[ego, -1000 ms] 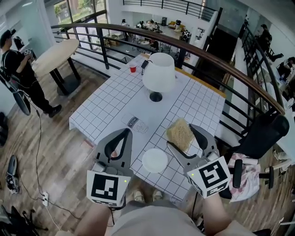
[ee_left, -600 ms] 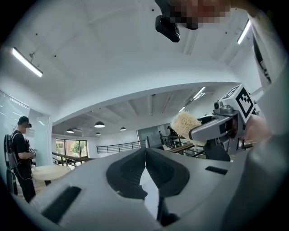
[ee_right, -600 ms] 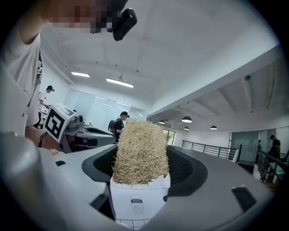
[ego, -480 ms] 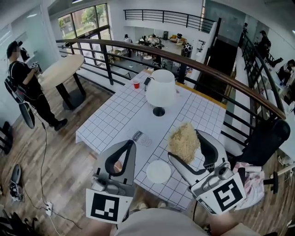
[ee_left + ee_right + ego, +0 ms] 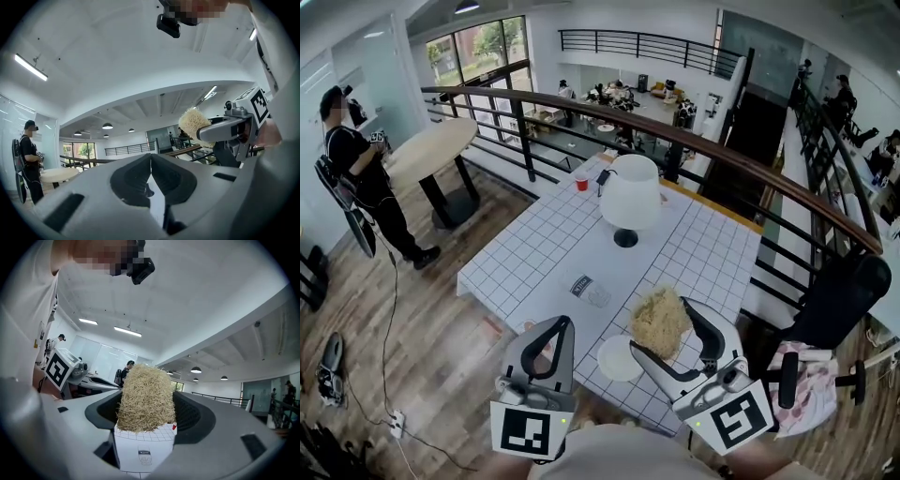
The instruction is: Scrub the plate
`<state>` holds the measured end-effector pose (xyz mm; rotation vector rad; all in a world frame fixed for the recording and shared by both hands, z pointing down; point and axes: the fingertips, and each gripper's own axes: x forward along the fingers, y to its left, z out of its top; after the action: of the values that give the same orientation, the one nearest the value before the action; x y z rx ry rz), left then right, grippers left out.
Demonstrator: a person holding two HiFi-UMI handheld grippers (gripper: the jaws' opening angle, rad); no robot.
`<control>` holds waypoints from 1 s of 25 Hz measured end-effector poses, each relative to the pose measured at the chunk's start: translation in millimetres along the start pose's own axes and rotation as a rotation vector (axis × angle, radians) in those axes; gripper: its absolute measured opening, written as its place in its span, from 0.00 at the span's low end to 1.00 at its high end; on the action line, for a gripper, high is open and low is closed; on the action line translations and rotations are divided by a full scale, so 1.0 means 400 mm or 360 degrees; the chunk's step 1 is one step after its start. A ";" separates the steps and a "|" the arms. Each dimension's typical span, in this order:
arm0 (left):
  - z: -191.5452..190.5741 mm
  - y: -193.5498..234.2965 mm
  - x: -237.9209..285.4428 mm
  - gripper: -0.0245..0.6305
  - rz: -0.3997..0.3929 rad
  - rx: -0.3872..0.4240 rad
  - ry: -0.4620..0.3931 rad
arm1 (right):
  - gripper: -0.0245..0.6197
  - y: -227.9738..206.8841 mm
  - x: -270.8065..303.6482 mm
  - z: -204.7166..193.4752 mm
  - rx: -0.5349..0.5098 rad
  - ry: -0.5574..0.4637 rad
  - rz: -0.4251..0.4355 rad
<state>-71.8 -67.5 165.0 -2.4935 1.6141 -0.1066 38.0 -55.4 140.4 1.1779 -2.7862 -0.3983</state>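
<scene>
**Hovering the scrubber over a loose plate**

The right gripper (image 5: 660,325) is clamping the straw-coloured scrubber (image 5: 144,399) at lower centre, just above the white plate (image 5: 619,358). That plate is sitting at the near edge of the table (image 5: 544,244). The left gripper (image 5: 151,159) is hanging beside it, pressed together on nothing. Risk: with nobody bracing the plate, a hard scrub could be sliding it off the edge.

Table (image 5: 544,253) bearing plate (image 5: 618,358) at its near edge: glass (image 5: 599,297) just behind plate, lamp (image 5: 630,195) well behind plate, cup (image 5: 581,184) farthest behind.
</scene>
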 end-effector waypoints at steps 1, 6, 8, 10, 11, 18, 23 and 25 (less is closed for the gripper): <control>-0.006 -0.003 0.001 0.06 0.0002 0.0006 0.0010 | 0.54 0.000 0.000 -0.006 -0.0001 0.0005 0.0008; -0.010 -0.001 0.001 0.06 0.0026 -0.0020 0.0025 | 0.54 -0.001 0.013 -0.023 0.0021 0.0023 0.0029; -0.010 0.001 0.002 0.06 0.0033 -0.0025 0.0024 | 0.54 0.002 0.018 -0.025 0.0027 0.0019 0.0037; -0.009 0.003 0.003 0.06 0.0040 -0.0029 0.0023 | 0.54 0.004 0.022 -0.026 0.0027 0.0012 0.0044; -0.012 0.005 0.004 0.06 0.0044 -0.0031 0.0028 | 0.54 0.004 0.024 -0.027 0.0026 0.0011 0.0047; -0.019 0.007 0.008 0.06 0.0039 -0.0050 0.0041 | 0.54 0.017 0.023 -0.036 -0.0089 0.0042 0.0045; -0.024 0.009 0.010 0.06 0.0039 -0.0031 0.0047 | 0.54 0.023 0.023 -0.030 -0.0149 0.0040 0.0034; -0.024 0.011 0.009 0.06 0.0038 -0.0023 0.0047 | 0.54 0.024 0.023 -0.024 -0.0143 0.0032 0.0028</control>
<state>-75.7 -73.6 173.3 -2.4940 1.6619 -0.1298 26.6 -57.4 152.2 1.1305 -2.7288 -0.5016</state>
